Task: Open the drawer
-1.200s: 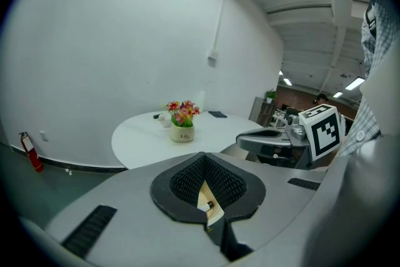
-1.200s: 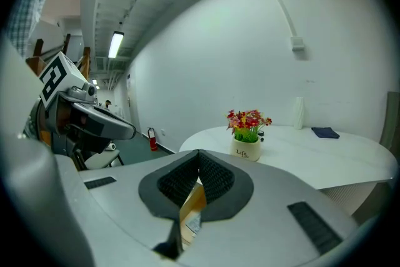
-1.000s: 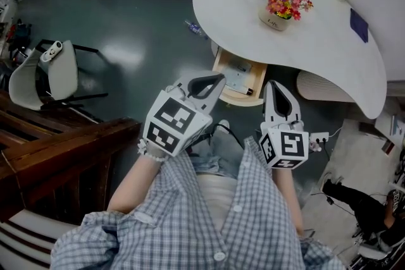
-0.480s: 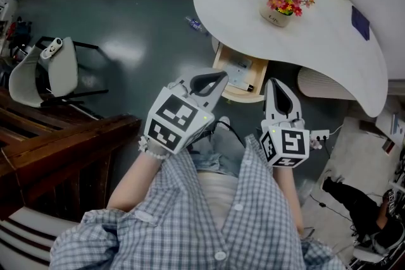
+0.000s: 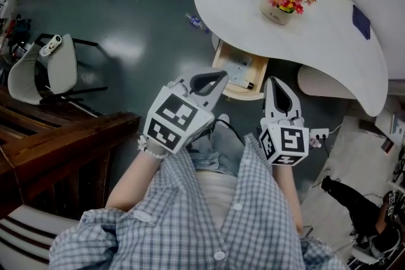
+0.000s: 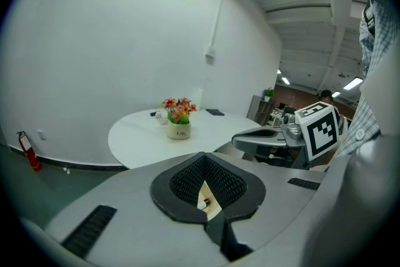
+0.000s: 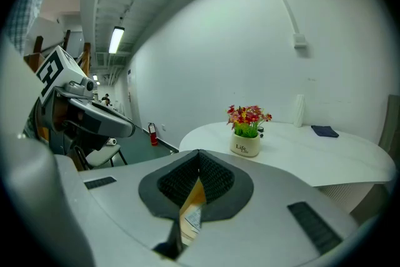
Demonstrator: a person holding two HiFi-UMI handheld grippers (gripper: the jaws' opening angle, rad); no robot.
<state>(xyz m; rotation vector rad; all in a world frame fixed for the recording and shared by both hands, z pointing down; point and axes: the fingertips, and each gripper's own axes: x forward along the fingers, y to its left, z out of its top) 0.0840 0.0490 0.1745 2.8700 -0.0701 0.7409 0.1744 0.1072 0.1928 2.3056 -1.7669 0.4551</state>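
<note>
My left jaws [image 5: 213,79] are pressed together at the tips and hold nothing. All that stays open is the small notch in their ribbed pads, and through it, in the left gripper view, I see a sliver of pale wood. My right jaws [image 5: 276,86] are also together and empty. Their notch frames pale wood and a bit of printed paper.

There is one drawer [image 5: 240,74], and it is already pulled out from under the one white round counter [image 5: 329,47]. It lies just past the tips of my left jaws and ahead of my right jaws, off to their left. In the head view my left tips overlap the drawer's near left corner. I cannot tell whether they touch it. My right tips sit apart from it, beside its near right corner.

The drawer's long axis runs from under the counter's edge out towards my jaws. Its front panel is the nearest part to me and its open top faces up, with papers lying inside.

Beyond both pairs of jaws, one pot of flowers [image 5: 282,2] stands upright on the counter. One dark blue flat thing [image 5: 359,23] lies farther off, to the right of my right jaws.
</note>
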